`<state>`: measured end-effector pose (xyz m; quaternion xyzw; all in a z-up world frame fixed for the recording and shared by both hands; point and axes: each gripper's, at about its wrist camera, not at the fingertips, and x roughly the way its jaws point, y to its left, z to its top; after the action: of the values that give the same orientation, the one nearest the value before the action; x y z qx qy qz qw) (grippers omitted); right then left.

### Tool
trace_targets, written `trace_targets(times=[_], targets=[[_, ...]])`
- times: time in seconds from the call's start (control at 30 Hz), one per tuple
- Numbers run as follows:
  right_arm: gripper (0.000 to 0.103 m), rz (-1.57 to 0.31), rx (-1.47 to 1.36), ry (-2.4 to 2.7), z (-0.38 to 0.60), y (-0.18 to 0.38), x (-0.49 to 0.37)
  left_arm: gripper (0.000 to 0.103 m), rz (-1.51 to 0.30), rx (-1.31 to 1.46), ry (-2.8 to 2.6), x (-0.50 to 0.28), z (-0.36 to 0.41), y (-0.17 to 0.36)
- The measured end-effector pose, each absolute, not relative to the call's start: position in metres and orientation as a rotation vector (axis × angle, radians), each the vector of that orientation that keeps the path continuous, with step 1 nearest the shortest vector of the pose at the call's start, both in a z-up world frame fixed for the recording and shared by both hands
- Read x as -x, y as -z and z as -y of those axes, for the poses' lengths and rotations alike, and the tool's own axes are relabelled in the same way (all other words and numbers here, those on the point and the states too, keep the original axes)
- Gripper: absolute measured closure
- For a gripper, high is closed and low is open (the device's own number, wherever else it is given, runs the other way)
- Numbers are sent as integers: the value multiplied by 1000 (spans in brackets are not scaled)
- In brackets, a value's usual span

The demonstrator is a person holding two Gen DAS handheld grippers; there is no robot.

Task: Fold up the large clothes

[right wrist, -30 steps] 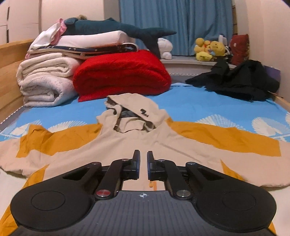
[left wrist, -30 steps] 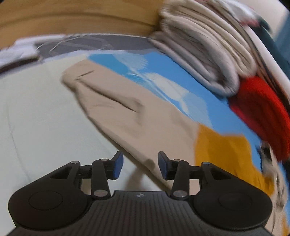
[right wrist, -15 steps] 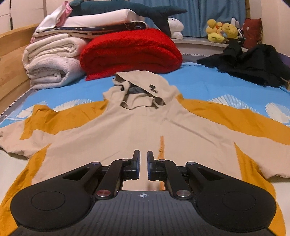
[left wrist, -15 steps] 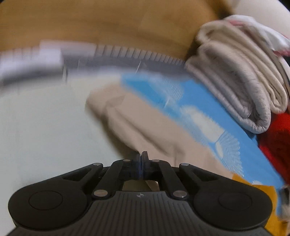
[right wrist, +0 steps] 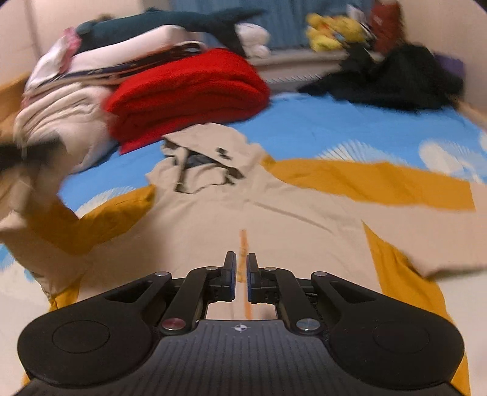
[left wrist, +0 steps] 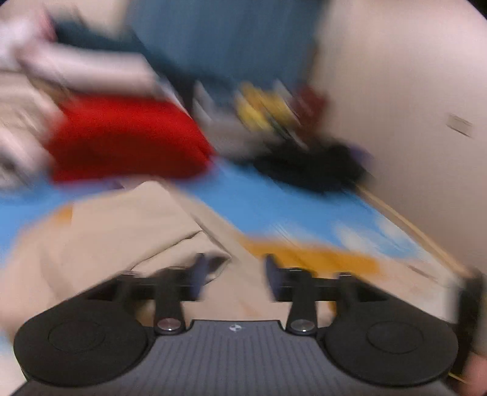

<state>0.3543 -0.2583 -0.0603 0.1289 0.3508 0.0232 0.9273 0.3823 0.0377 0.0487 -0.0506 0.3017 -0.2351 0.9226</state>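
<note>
A large beige and mustard hoodie [right wrist: 249,213] lies spread on the blue bed, hood [right wrist: 207,158] toward the far side. Its left sleeve [right wrist: 39,219] is lifted and folded in toward the body at the left edge of the right wrist view. My left gripper [left wrist: 232,274] is open, blurred, just above the beige fabric [left wrist: 121,225] with nothing between its fingers. My right gripper [right wrist: 241,275] is nearly shut with a narrow gap and nothing in it, low over the hoodie's front by the orange centre strip [right wrist: 243,243].
A red folded blanket [right wrist: 188,91] and a stack of white bedding [right wrist: 61,121] sit at the far left. A black garment pile [right wrist: 392,79] and plush toys [right wrist: 331,27] lie at the far right. A wall [left wrist: 411,106] borders the bed's right side.
My left gripper shut on the sleeve end, swung it right over the hoodie body, and has now opened and released it. My right gripper moved forward over the hoodie.
</note>
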Motion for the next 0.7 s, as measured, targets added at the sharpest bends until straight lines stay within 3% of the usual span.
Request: trace_targets(times=[0.13,0.27,0.33,0.43,0.7], targets=[[96,-742,-412,-19,286,55,-354,50,-736,101,316,-357,-45,-56],[96,-726,-460,-11,295,52,-351,50,-646,100,90,-342,-94,-68],[96,-721,-458,-18,294,56,-350,50,-630,84,-20,-340,-112,-52],[96,-761,-474,-31,290,66,-356,55,-798,106,-98,-363,-130,-13],[94,-808,-543,-127,262,87,-375,55,-858,152,-111,-416,-147,27]])
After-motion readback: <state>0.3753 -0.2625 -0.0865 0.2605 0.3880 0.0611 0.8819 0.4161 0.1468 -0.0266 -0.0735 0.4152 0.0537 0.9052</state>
